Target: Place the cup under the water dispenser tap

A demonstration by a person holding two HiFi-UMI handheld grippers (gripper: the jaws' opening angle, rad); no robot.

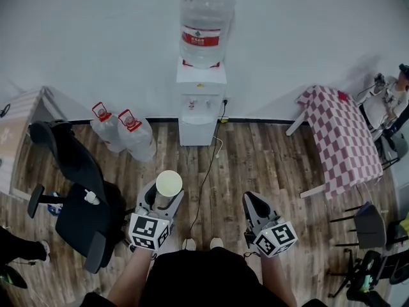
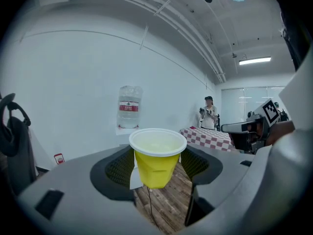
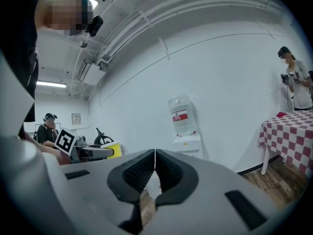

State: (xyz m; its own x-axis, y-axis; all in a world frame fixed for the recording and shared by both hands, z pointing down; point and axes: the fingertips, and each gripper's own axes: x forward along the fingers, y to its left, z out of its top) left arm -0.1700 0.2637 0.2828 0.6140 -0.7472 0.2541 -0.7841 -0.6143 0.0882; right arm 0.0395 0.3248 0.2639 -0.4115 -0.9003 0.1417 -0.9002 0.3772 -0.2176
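My left gripper (image 1: 162, 194) is shut on a yellow paper cup (image 1: 169, 183) with a white rim, held upright above the wooden floor. The same cup (image 2: 156, 156) sits between the dark ribbed pads in the left gripper view, and it peeks out at the left as a yellow cup (image 3: 111, 150) in the right gripper view. My right gripper (image 1: 256, 204) is shut with nothing in it, its pads meeting tip to tip (image 3: 155, 154). The white water dispenser (image 1: 200, 101) with a big bottle (image 1: 204, 25) on top stands against the far wall, well ahead of both grippers.
Two spare water bottles (image 1: 128, 133) lie left of the dispenser. A black office chair (image 1: 77, 197) stands at the left, a checked table (image 1: 342, 136) at the right. A cable (image 1: 208, 171) runs from the wall across the floor. Another person (image 2: 209, 112) stands by the table.
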